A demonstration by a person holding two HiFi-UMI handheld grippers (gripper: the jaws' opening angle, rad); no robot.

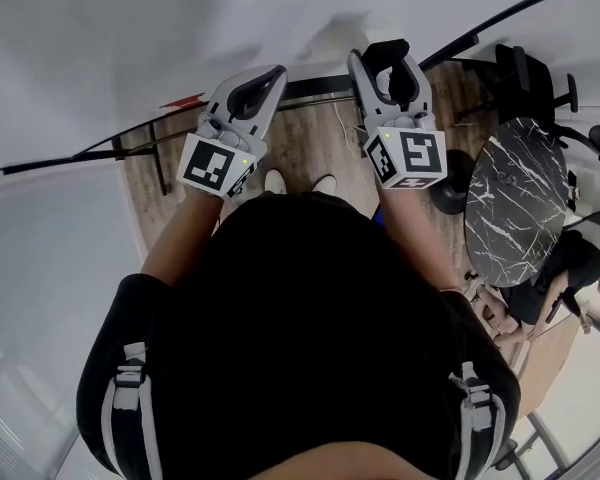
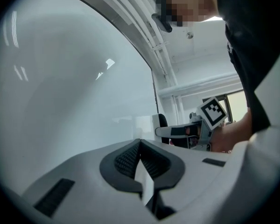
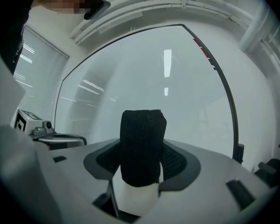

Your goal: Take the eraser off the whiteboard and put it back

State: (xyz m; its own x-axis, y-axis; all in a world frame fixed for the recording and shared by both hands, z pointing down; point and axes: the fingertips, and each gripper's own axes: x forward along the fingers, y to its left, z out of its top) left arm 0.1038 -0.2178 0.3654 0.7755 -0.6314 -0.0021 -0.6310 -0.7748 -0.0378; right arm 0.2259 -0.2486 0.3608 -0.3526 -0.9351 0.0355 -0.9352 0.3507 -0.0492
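Squarely between the right tongs (image 3: 142, 143) stands the eraser (image 3: 142, 146). They are clamped on it from both sides, and it sticks out past their tips toward the whiteboard (image 3: 177, 92). In the right gripper view I cannot tell whether the eraser touches the board.

The eraser is a block with a black, woven-looking felt face on the far end and a white body on the near end, deep in the tongs. It is upright in that view, and its top edge is slightly rounded.

The left tongs (image 2: 140, 146) are together at the tips with nothing between them, pointing at the pale board just to the left of the right ones.

From the head view, both sets of tongs are side by side in front of the person, over the wooden floor (image 1: 310, 143). The board's thin dark frame (image 3: 227, 97) curves down its right edge. Well to the right stand a round marble table (image 1: 515, 198) and a dark office chair (image 1: 525, 83). Bare board spreads wide to the left of the tongs.
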